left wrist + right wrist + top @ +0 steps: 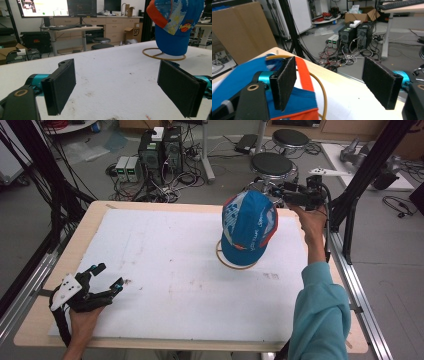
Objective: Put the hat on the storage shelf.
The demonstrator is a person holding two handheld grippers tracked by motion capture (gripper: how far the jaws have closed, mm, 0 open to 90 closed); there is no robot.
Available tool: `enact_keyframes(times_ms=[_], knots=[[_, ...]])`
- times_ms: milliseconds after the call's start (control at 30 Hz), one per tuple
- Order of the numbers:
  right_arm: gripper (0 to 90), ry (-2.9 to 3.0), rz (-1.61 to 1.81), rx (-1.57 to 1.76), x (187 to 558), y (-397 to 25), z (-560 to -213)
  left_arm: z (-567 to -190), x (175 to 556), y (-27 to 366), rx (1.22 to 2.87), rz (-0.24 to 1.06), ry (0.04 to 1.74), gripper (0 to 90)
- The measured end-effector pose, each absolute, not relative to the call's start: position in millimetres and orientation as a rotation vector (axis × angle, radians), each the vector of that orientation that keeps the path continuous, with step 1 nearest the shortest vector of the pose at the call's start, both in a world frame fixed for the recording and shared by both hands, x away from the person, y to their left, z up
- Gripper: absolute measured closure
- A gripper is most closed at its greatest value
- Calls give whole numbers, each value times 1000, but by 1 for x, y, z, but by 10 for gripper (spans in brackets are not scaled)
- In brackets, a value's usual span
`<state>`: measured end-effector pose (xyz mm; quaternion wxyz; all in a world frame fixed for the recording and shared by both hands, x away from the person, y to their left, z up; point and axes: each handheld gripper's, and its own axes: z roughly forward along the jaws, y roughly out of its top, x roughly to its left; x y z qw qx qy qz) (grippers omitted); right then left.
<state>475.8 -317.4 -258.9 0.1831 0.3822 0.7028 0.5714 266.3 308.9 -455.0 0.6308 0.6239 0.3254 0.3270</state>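
White desk (165,270) carries everything. Right gripper (295,196), jaws apart, hovers at the far right corner beside the cap (248,227) on its ring stand (235,265). Left gripper (100,281), jaws apart, rests near the left edge. Likely next: close on the cap's brim.

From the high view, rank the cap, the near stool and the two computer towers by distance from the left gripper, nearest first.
From the left gripper, at the table's near left:
1. Cap, right of centre on its ring.
2. Computer towers, on the floor beyond the table.
3. Stool, beyond the far right edge.
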Motion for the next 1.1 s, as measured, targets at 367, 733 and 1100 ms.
enact_keyframes(times_ms=[367, 733, 1100], knots=[[244, 2017, 1655, 1047, 446, -323, -242, -455, 267, 309, 1434, 744, 750, 156], [265, 1885, 1718, 896, 387, -329, -246, -454, 268, 308, 1442, 748, 753, 156], [232, 1883, 1675, 845, 332, -319, -262, -455, 267, 308, 1439, 755, 745, 156]])
